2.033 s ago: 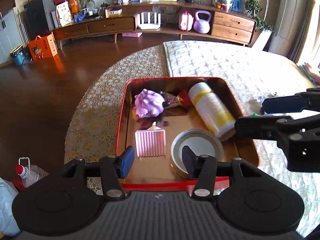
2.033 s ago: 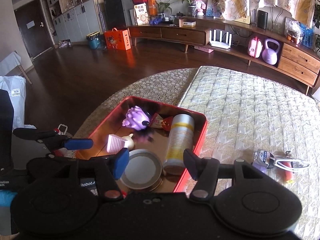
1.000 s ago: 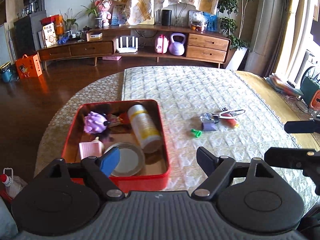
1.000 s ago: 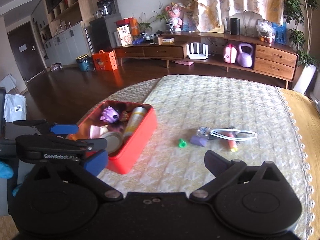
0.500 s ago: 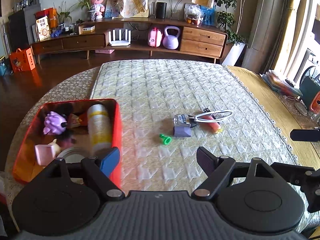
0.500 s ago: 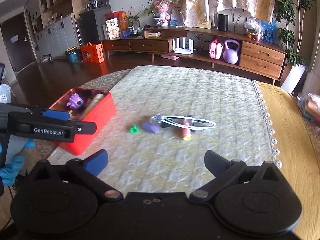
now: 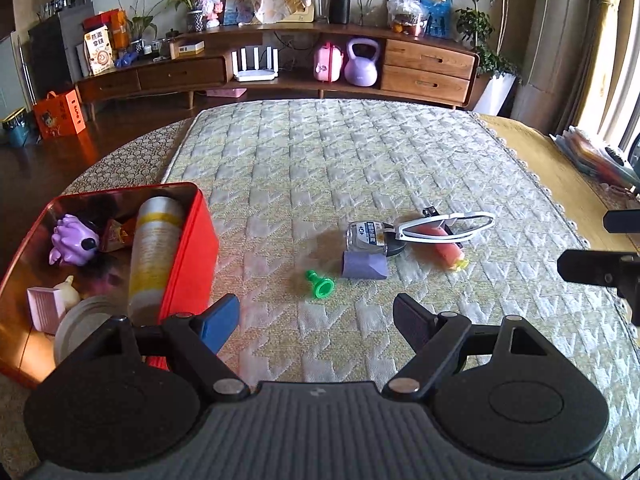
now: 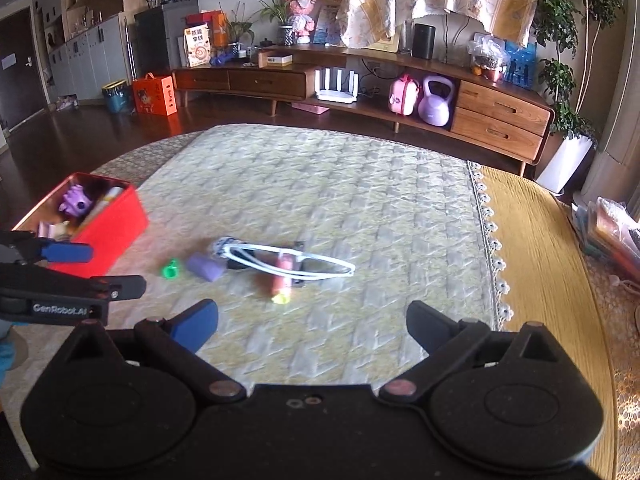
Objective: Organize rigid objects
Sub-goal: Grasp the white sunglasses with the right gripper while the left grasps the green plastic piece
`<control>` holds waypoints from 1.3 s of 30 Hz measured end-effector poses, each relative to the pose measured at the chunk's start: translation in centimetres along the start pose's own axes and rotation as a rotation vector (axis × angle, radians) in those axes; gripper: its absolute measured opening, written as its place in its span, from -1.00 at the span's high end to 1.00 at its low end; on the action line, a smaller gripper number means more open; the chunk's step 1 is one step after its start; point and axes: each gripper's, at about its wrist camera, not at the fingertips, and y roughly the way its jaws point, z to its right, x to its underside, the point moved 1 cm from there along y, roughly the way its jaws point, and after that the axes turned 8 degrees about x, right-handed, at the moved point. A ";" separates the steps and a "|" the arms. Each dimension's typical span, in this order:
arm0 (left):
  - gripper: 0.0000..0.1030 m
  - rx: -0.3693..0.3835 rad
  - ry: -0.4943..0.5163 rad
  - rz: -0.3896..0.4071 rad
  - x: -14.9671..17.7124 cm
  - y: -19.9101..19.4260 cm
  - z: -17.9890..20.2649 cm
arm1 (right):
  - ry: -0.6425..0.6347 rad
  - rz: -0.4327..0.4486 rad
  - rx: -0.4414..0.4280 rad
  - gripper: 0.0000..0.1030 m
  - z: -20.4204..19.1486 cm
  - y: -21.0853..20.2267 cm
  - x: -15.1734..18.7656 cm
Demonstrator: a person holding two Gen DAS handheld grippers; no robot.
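A red tin tray (image 7: 192,264) sits at the left edge of the quilted tabletop (image 7: 360,168), its inner walls shiny and copper-coloured. Inside it lie a purple spiky toy (image 7: 74,240) at the far end, a crumpled red wrapper (image 7: 118,234) beside it, a white and yellow cylindrical bottle (image 7: 154,256) along the right wall with its long axis running from the near end to the far end, a small pink ribbed box (image 7: 44,308) and a round grey lid (image 7: 80,328) at the near end. Out on the tabletop, well apart from the tray, a loose cluster waits: a small green cap (image 7: 320,284) flared end toward the camera, a lilac block (image 7: 364,266) just beyond it, a clear little bottle (image 7: 366,234) with a printed label lying on its side, a pair of white-framed glasses (image 7: 444,226) stretched left to right over a pink tube (image 7: 450,250) whose yellow tip points toward the viewer. The left tongs (image 7: 316,320) hang released and wide above the cloth near the green cap, gripping nothing. The right tongs (image 8: 312,320) likewise stand spread and bare, short of the glasses.
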 end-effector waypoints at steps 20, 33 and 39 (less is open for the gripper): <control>-0.62 0.015 -0.021 -0.024 -0.3 4.9 -0.2 | -0.429 -0.031 -0.202 -0.62 -3.7 7.4 -3.9; -0.19 0.008 -0.042 -0.029 -0.3 6.0 -0.7 | -0.543 -0.052 -0.254 -0.28 -5.6 10.8 -3.8; 0.08 0.004 -0.037 -0.013 -0.3 5.9 -1.0 | -0.537 -0.055 -0.257 -0.05 -5.6 11.4 -3.7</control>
